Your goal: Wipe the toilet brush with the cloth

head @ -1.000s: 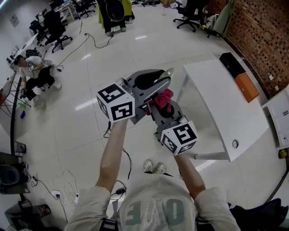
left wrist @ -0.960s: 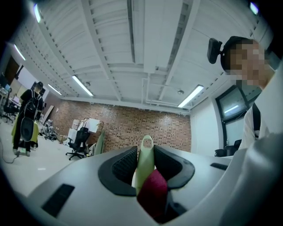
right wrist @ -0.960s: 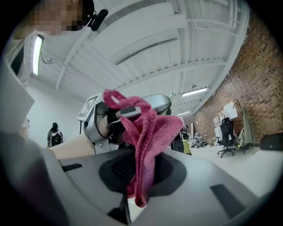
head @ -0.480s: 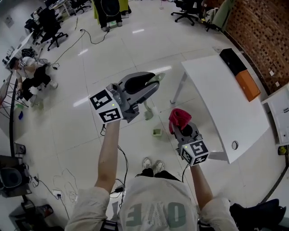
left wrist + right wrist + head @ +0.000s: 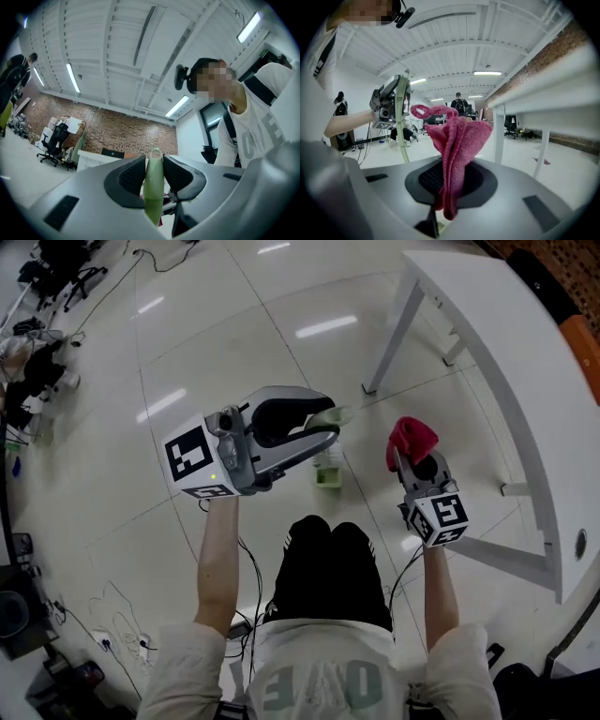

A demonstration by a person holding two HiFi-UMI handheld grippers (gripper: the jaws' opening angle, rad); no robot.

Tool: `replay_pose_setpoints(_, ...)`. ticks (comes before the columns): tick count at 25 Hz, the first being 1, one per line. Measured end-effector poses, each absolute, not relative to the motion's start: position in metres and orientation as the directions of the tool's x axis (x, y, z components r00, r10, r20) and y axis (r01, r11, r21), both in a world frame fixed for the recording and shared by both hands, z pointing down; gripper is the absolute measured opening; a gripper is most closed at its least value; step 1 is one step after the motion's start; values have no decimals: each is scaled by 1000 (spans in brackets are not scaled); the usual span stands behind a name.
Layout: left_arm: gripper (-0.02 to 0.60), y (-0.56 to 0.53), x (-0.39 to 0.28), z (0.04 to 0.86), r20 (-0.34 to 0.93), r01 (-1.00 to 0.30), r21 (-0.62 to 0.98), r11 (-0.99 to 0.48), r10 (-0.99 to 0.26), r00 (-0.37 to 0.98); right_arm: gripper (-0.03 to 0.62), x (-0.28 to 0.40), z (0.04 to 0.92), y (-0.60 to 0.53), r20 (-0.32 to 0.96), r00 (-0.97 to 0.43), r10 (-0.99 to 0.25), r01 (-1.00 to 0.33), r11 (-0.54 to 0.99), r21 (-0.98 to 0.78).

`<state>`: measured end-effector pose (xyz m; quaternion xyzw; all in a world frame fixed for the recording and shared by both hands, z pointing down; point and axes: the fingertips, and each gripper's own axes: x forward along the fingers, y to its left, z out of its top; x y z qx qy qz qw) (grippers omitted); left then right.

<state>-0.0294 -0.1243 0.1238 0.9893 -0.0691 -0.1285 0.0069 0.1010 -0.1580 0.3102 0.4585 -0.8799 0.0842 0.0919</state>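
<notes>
Both grippers have dropped and parted: left gripper (image 5: 328,423) clamps the brush (image 5: 153,187) handle above its holder (image 5: 328,476), right gripper (image 5: 411,456) pinches the cloth (image 5: 457,136) to its right, so wiping seems finished

Open white floor (image 5: 234,324) lies ahead of both grippers, free as far as the near table leg (image 5: 392,329). The table (image 5: 506,352) closes off the right side. Its top runs beside the right gripper (image 5: 419,463) and its cloth (image 5: 411,435), and a frame bar (image 5: 497,554) crosses low there. The gap between that gripper and the left gripper (image 5: 333,421) is narrow. The brush (image 5: 153,183) stands in it, and a small green holder (image 5: 328,477) sits on the floor below. The person's knees (image 5: 328,549) block the way back, with cables (image 5: 251,559) trailing on the floor at their left.
</notes>
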Motion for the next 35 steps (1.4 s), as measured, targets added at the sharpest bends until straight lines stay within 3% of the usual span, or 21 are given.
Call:
replay_pose_setpoints(5, 123, -125, -18, 320, -251, -68, 37, -997, -75, 965, 32, 98, 492, -179, 212, -562, -799, -825, 559, -80)
replay_pose_setpoints(12, 123, -130, -11, 428, -254, -39, 54, -998, -51, 966, 32, 96, 568, -185, 207, -584, -785, -810, 581, -85)
replay_pose_setpoints(27, 124, -155, -6, 525, -277, -115, 215, -970, -174, 945, 31, 81, 638, -192, 282, -609, -741, -790, 597, -140)
replay_pose_setpoints(35, 129, -167, -5, 503, -307, -190, 255, -948, -266, 914, 31, 80, 647, -187, 294, -630, -719, -775, 606, -179)
